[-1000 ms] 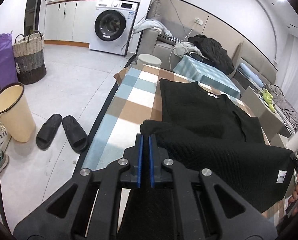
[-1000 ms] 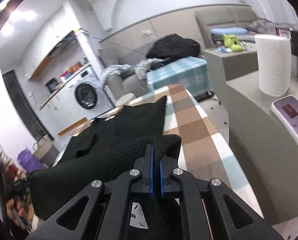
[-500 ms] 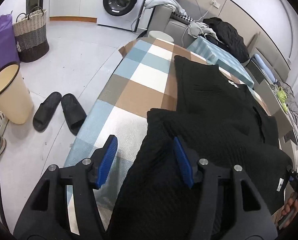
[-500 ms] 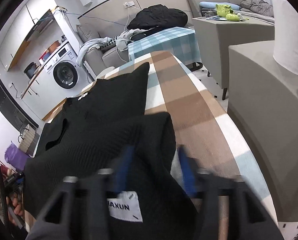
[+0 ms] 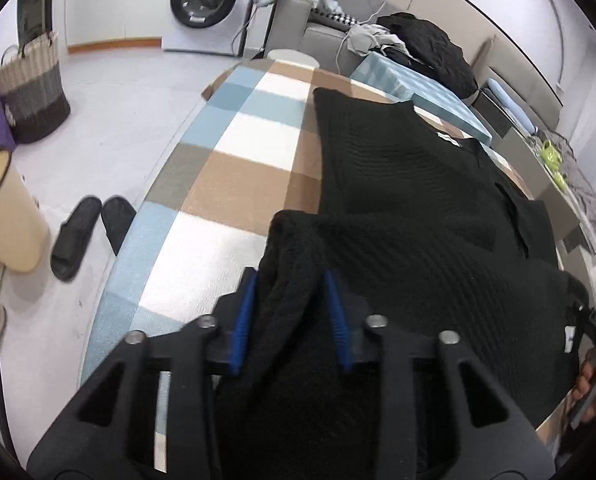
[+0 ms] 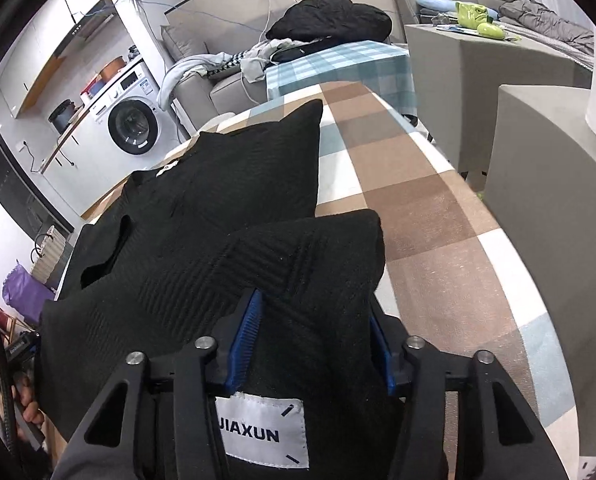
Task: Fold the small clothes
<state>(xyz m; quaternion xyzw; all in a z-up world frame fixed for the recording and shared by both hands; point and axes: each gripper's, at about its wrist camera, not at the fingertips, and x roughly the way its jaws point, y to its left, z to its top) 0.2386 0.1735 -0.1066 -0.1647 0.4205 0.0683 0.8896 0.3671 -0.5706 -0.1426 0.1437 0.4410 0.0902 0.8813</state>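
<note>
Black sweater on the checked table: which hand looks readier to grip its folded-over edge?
Left, probably. On the left gripper the closing jaws stand narrow around a bunched corner of the sweater. On the right gripper they are closing too, fabric between them, but stand wider.

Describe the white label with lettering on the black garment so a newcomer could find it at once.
Start at the checked table cover and the black knit garment spread over it. Follow the folded-over near edge down to the right gripper. The white brand label sits just behind its blue fingers, printed with dark capital letters, unlike the smaller white tag far up at the neckline.
</note>
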